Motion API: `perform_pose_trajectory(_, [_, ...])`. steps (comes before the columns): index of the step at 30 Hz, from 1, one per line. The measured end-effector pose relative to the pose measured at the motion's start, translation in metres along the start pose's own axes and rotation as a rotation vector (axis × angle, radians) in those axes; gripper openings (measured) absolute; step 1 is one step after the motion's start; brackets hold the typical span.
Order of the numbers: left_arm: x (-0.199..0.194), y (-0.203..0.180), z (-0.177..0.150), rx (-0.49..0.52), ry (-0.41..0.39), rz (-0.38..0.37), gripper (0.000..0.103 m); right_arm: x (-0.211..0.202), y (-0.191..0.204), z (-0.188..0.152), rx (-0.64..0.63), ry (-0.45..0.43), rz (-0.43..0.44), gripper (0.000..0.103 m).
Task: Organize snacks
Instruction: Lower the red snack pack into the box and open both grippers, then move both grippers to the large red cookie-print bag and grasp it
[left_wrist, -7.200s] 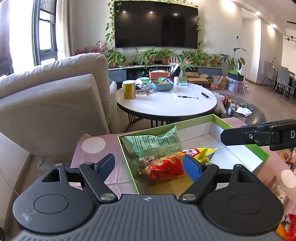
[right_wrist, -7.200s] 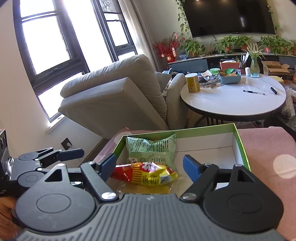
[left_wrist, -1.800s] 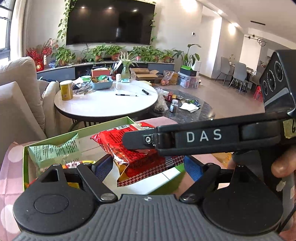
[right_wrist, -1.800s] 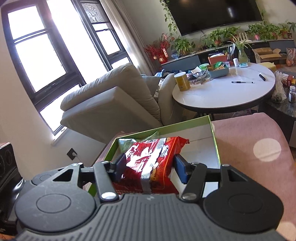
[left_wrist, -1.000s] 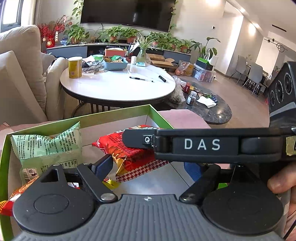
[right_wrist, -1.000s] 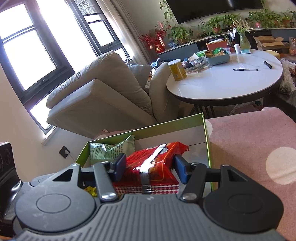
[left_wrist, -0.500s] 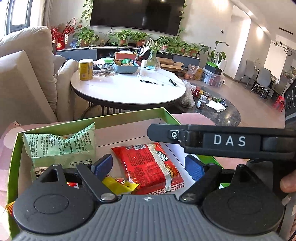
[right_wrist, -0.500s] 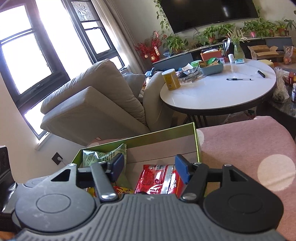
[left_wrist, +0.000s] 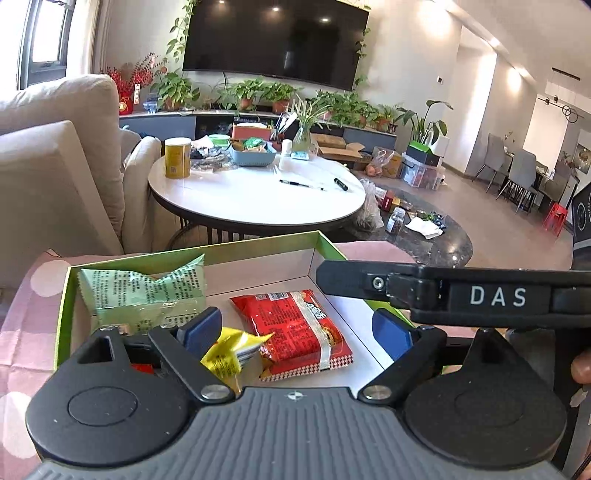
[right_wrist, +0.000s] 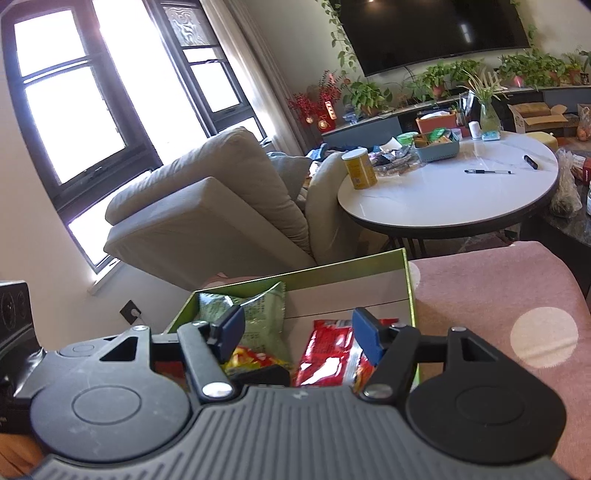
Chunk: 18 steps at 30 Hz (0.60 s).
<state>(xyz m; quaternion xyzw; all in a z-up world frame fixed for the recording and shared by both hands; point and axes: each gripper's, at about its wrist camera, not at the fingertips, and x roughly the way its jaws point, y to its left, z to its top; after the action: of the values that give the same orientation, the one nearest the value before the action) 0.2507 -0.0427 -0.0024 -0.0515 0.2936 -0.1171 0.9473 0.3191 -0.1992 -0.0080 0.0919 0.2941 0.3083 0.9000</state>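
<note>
A green-walled box (left_wrist: 236, 244) with a white floor holds three snack packs. A pale green pack (left_wrist: 144, 295) lies at its back left, a red and yellow pack (left_wrist: 229, 350) at the front, a red noodle pack (left_wrist: 295, 325) flat in the middle. My left gripper (left_wrist: 295, 330) is open and empty over the box. The right gripper's arm (left_wrist: 461, 295) crosses the left wrist view at the right. My right gripper (right_wrist: 299, 334) is open and empty above the box (right_wrist: 332, 273), over the red pack (right_wrist: 328, 354) and the green pack (right_wrist: 258, 321).
The box sits on a pink cloth with pale dots (right_wrist: 517, 306). A beige sofa (right_wrist: 207, 214) stands behind it on the left. A round white table (left_wrist: 258, 195) with a yellow can (left_wrist: 177, 157), a blue basket and pens stands beyond.
The right gripper carried the red noodle pack over the box, opened and let it go; the pack now lies flat inside. The right gripper has since risen and drawn back a little.
</note>
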Motion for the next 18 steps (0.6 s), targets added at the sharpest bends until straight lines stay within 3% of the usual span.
perform_pose_trajectory(18, [-0.088,-0.020,-0.040,0.020,-0.033,-0.067,0.090,-0.086,0.038,-0.033,0.018,-0.011,0.046,0.078])
